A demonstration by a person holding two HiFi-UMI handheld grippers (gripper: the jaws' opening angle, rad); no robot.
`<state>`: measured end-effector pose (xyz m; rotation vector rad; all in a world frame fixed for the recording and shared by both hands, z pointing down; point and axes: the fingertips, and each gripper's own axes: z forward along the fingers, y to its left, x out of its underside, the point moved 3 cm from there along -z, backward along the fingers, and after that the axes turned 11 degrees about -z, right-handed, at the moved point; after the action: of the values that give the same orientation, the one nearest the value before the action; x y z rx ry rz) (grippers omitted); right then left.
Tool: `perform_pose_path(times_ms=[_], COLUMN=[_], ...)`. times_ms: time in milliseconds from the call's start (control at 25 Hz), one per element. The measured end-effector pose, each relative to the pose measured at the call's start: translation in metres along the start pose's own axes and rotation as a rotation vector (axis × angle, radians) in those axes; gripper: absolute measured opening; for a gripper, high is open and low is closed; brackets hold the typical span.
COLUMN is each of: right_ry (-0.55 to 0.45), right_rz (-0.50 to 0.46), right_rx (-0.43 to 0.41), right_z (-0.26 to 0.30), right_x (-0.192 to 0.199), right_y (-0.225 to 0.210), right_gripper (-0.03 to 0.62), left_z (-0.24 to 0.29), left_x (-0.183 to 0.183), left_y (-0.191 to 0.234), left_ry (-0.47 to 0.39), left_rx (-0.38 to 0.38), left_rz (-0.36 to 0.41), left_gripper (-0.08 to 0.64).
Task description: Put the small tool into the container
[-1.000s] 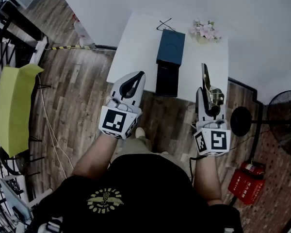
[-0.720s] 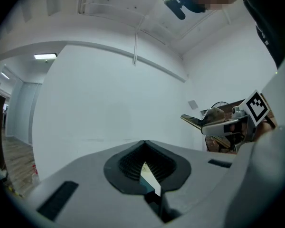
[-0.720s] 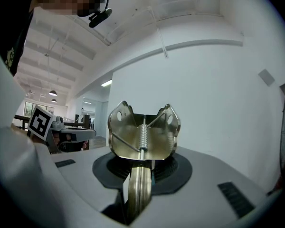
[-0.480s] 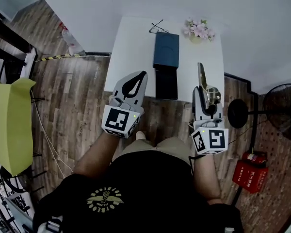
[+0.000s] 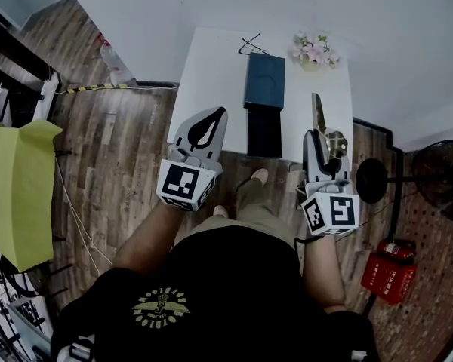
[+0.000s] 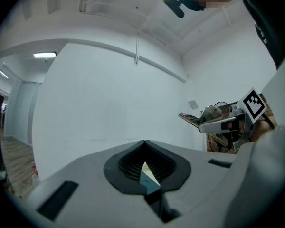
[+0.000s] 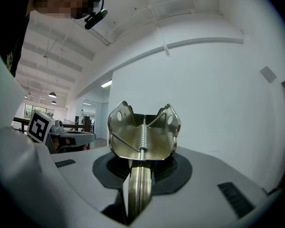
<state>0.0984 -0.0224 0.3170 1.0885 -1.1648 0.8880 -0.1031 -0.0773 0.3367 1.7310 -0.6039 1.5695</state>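
I log colours: container (image 5: pixel 265 81) navy | small tool (image 7: pixel 143 134) brassy gold | table (image 5: pixel 211 70) white | left gripper (image 5: pixel 222 112) grey-white, cube (image 5: pixel 183 185) black-and-white squares | fan (image 5: pixel 442 191) black | flowers (image 5: pixel 314 49) pink | floor (image 5: pixel 128 142) brown planks.

The head view looks steeply down from above the person onto the white rectangular table (image 5: pixel 211 74) and brown plank floor (image 5: pixel 121 149), with the left gripper (image 5: pixel 216 116) and right gripper (image 5: pixel 323 143) close below. Each gripper view sits low behind its own jaws and tilts up at what seems a bare white wall (image 6: pixel 109 89); the brass-coloured sprung metal tool (image 7: pixel 143 137) looms very near in the right one. Each also catches the other gripper at its edge.
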Motion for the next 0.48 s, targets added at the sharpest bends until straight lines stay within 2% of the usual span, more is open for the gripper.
perform_pose_path(times_ms=[200,480], right_ry=[-0.001,0.01], right_rz=[0.008,0.029], right_rx=[-0.01,-0.029], right_z=[0.012,0.033], right_x=[0.005,0.013], right_y=[-0.006,-0.02], right_gripper=[0.087,0.087], left_z=[0.006,0.029], left_x=[0.001,0.004], left_y=[0.008,0.01], left_ry=[0.003,0.026], left_rx=[-0.024,-0.02], left_rz=[0.008,0.016], left_gripper=[0.006,0.008])
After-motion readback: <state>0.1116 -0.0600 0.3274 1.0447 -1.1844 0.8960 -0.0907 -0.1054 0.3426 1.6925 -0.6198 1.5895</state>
